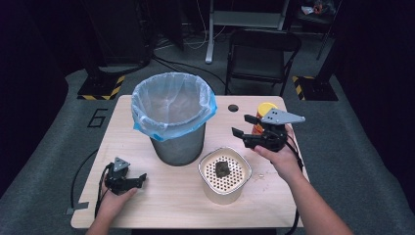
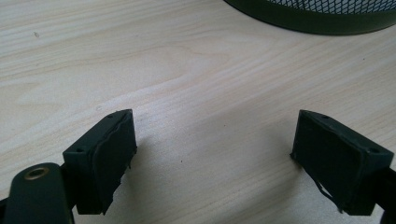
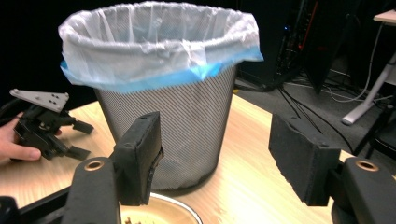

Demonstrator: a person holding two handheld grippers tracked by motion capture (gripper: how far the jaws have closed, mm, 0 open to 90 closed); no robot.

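Observation:
A mesh waste bin (image 1: 177,147) lined with a blue-rimmed plastic bag (image 1: 171,105) stands at the table's middle back. In front of it to the right is a white perforated container (image 1: 202,171) with a dark lump (image 1: 222,169) on its holed top. My right gripper (image 1: 242,125) hovers right of the bin and points left toward it; in the right gripper view its jaws (image 3: 215,126) stand apart with nothing between them, framing the bin (image 3: 187,116). My left gripper (image 1: 143,178) rests on the table at front left, open (image 2: 215,126) over bare wood.
An orange bottle with a yellow cap (image 1: 265,108) stands just behind my right gripper. A small round hole (image 1: 233,107) sits in the tabletop near the back edge. A folding chair (image 1: 262,49) stands beyond the table. The bin's base (image 2: 317,16) lies ahead of my left jaws.

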